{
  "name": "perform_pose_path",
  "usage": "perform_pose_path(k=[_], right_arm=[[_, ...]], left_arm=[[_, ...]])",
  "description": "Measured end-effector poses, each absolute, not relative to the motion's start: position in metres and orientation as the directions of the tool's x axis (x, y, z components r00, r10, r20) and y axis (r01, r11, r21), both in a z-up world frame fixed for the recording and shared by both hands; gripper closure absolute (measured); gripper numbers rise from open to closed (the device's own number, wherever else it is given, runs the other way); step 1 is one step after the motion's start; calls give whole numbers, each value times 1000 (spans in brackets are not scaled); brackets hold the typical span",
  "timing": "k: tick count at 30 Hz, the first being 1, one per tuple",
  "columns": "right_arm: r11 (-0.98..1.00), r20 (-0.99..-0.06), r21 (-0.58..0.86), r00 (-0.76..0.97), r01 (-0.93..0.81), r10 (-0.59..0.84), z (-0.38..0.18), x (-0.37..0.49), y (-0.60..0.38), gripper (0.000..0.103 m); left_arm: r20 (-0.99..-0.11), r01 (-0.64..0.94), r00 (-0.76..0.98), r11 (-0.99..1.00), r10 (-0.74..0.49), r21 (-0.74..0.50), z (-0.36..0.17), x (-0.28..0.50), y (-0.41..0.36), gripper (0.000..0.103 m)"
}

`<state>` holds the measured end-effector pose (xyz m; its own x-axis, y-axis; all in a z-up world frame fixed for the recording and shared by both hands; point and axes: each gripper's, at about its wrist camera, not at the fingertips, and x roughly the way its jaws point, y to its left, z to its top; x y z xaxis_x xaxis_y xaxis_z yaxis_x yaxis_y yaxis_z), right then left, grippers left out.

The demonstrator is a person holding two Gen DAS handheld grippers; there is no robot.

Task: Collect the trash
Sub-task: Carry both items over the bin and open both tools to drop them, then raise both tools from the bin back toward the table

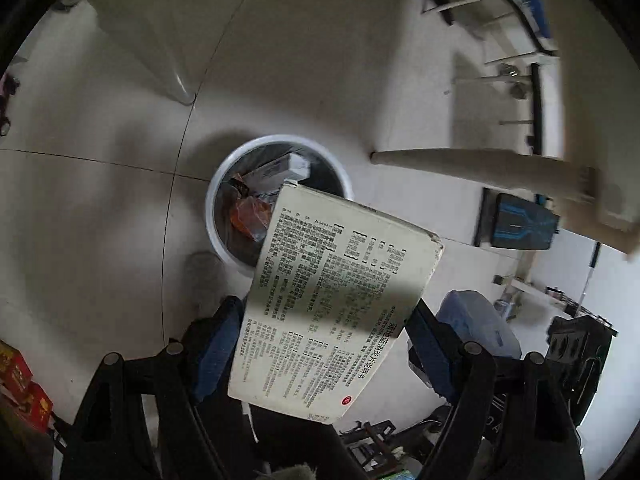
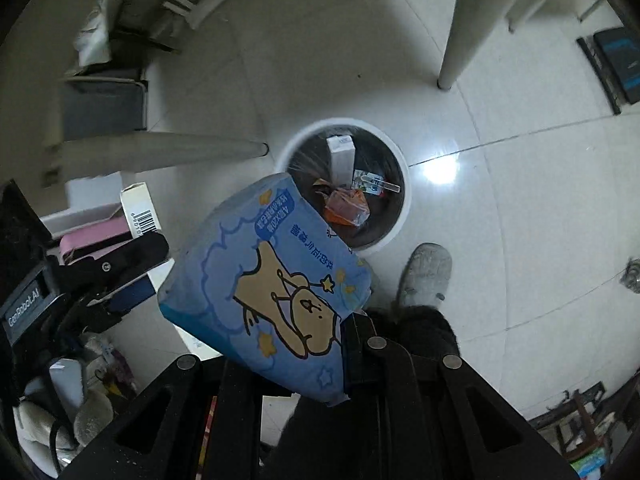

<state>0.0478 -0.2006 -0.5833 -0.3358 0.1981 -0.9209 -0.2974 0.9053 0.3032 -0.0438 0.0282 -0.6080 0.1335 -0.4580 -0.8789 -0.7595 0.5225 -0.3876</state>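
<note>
My left gripper (image 1: 324, 320) is shut on a flat white box (image 1: 336, 296) printed with black text, held above the floor. A white-rimmed trash bin (image 1: 212, 216) stands on the floor below and ahead of it, holding an orange wrapper (image 1: 250, 216) and a white carton. My right gripper (image 2: 276, 344) is shut on a blue tissue pack (image 2: 272, 280) with a cartoon dog, held above and left of the same bin (image 2: 404, 204). The bin shows an orange wrapper (image 2: 346, 208) and an upright white carton (image 2: 341, 158). The left gripper with its box shows at the left of the right wrist view (image 2: 136, 236).
White table legs (image 1: 460, 164) (image 2: 460, 28) stand beside the bin on the tiled floor. The person's grey shoe (image 2: 426, 276) is next to the bin. A blue-black device (image 1: 520, 224) lies on the floor. Clutter and red boxes (image 1: 20, 380) sit at the edges.
</note>
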Motion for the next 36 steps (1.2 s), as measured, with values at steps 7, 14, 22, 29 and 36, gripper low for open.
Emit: perform_pose_path(k=[7,14,22,29,36], right_arm=[[920,-889,306,-419,-246,184,-732,63,-193,87],[911,-861,342,-464,-231,206,-805,58,-186,18],[881,-953,176,-299,-439,42,-787,48,-180,3],[853,-984,62,-172,-519,-33,-749,50,-178,3],[846,-990,47,-138,-531,-31,-699,52,-182,3]], left_arm=[[-896,-760,63,561,-439,-329,-720,-31,29,12],[-978,-718,-53,688,-200,-102,-733,-52,27,11],[-993,-654,-117,754,-21,62,-709,-73,11,11],[-994,-635,-109,770,-4,66,-686,-71,-2,11],[-996,-642,-94,764,3,63,-648,-69,-11,11]])
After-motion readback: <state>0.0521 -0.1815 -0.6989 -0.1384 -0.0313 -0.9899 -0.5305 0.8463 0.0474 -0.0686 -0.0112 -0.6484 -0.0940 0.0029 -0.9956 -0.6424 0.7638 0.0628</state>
